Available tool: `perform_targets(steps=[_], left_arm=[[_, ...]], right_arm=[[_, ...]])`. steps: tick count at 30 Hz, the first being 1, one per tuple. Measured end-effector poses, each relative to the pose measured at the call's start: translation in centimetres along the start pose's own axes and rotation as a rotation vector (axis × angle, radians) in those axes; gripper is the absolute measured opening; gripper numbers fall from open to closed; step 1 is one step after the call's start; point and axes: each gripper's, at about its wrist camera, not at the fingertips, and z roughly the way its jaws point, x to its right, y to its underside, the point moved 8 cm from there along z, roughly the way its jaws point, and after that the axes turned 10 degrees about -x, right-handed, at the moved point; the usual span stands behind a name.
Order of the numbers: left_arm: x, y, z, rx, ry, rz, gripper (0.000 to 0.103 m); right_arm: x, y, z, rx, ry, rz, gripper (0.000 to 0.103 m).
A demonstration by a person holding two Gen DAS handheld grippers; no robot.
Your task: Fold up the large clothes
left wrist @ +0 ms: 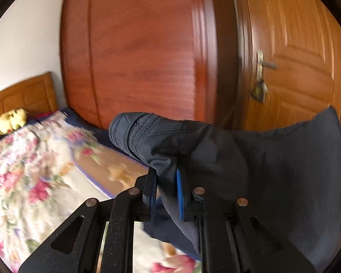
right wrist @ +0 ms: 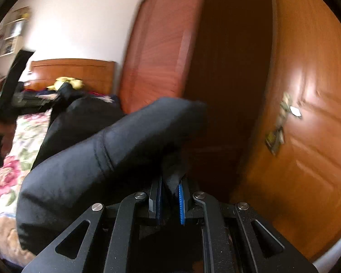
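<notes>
A large dark navy garment (left wrist: 272, 170) hangs lifted above the bed. My left gripper (left wrist: 167, 175) is shut on a stitched hem end of it, with cloth pinched between the blue-lined fingers. My right gripper (right wrist: 170, 182) is shut on another part of the same garment (right wrist: 97, 159), which drapes down to the left over the bed. The cloth stretches between the two grippers. Both views are blurred by motion.
A floral bedspread (left wrist: 22, 182) covers the bed below, with a wooden headboard (left wrist: 22, 95) and a yellow plush toy (left wrist: 11, 120) at its head. A red-brown wardrobe (left wrist: 136, 56) and a wooden door (left wrist: 295, 56) stand close ahead. My left gripper's black frame (right wrist: 13, 75) shows far left.
</notes>
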Motion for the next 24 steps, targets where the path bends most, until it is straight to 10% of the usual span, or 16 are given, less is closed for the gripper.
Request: perform_targets(steps=[6, 11, 17, 24], left_arm=[[-0.4, 2.2, 3.3, -0.070, -0.064, 0.017, 0.019], [-1.7, 3.8, 1.2, -0.069, -0.065, 0.090, 0.048], [-2.6, 6.5, -3.9, -0.033, 0.012, 0.118, 0.079], [-4.1, 9.2, -8.7, 0.000, 0.020, 0.090, 0.083]], right_arm=[[-0.4, 4.3, 0.9, -0.094, 0.002, 0.087, 0.014], [0.1, 4.3, 0.7, -0.105, 0.020, 0.158, 0.031], [-1.4, 3.0, -4.3, -0.017, 0.050, 0.173, 0.058], [-9.2, -0.5, -8.7, 0.091, -0.009, 0.091, 0.064]])
